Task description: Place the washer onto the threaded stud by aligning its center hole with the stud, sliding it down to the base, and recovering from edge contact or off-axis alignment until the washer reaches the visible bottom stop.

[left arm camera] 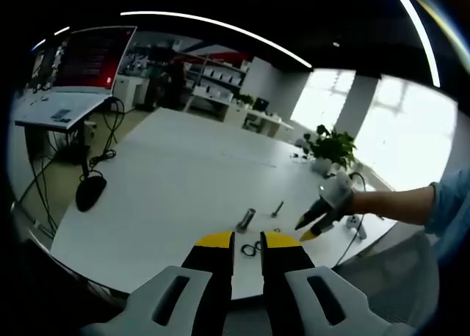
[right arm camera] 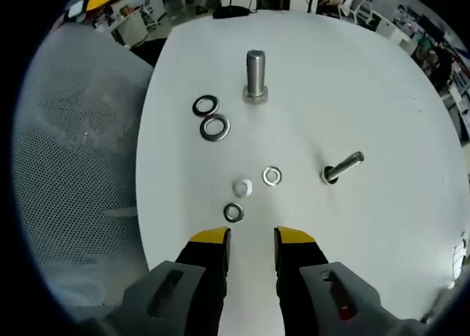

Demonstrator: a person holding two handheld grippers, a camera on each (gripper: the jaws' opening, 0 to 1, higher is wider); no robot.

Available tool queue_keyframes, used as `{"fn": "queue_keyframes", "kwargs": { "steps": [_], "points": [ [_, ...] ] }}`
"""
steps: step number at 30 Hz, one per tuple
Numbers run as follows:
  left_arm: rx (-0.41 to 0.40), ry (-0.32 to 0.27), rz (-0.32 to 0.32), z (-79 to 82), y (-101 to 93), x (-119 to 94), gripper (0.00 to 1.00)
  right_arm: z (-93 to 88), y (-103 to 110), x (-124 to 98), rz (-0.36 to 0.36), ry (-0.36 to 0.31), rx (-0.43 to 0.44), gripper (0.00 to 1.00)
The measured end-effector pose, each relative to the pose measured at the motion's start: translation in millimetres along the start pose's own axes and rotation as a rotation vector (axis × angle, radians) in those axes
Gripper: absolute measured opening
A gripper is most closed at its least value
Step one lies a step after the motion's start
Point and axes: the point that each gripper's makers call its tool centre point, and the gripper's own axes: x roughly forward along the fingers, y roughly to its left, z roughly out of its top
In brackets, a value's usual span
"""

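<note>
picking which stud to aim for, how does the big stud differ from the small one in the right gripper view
The big stud looks thicker than the small stud. The big stud stands farther from the right claw, beside the two large washers; the small stud is off to the right of the small washers. In this fisheye view the big stud points up the frame, the small stud slants. Both are shiny metal, standing on the white table.

White table (right arm camera: 382, 94), silver stud (right arm camera: 255, 73) (jaws yellow-tipped, blk).
</note>
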Motion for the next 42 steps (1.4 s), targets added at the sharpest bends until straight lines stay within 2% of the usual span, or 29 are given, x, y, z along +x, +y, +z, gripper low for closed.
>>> {"fn": "queue_keyframes", "kwargs": {
  "steps": [6,13,15,16,19,29,39,42],
  "points": [
    [-0.005,-0.005,0.003,0.6,0.3,-0.4,0.12,0.8,14.5,8.4,0.023,-0.004,-0.018,0.25],
    [-0.007,-0.009,0.006,0.8,0.6,-0.8,0.12,5.0,12.0,12.2,0.018,0.002,-0.028,0.24],
    [-0.007,-0.008,0.006,0.6,0.5,-0.8,0.12,6.8,12.2,13.5,0.004,0.011,-0.056,0.24],
    [-0.007,-0.008,0.006,0.6,0.5,-0.8,0.12,8.2,13.5,13.8,-0.011,0.022,-0.101,0.24],
    [-0.007,-0.007,0.005,0.8,0.5,-0.6,0.12,10.1,17.5,15.4,-0.006,0.036,-0.137,0.18],
    [-0.009,-0.011,0.003,1.2,0.2,-0.7,0.12,10.7,16.8,16.1,-0.007,0.046,-0.112,0.16],
    [-0.002,0.0,0.0,-0.6,-0.4,-0.1,0.12,10.7,17.9,16.5,0.008,0.137,-0.174,0.16],
    [-0.003,-0.001,0.001,-0.3,0.0,-0.2,0.12,10.6,16.5,16.0,0.021,0.114,-0.114,0.16]
  ]
}}
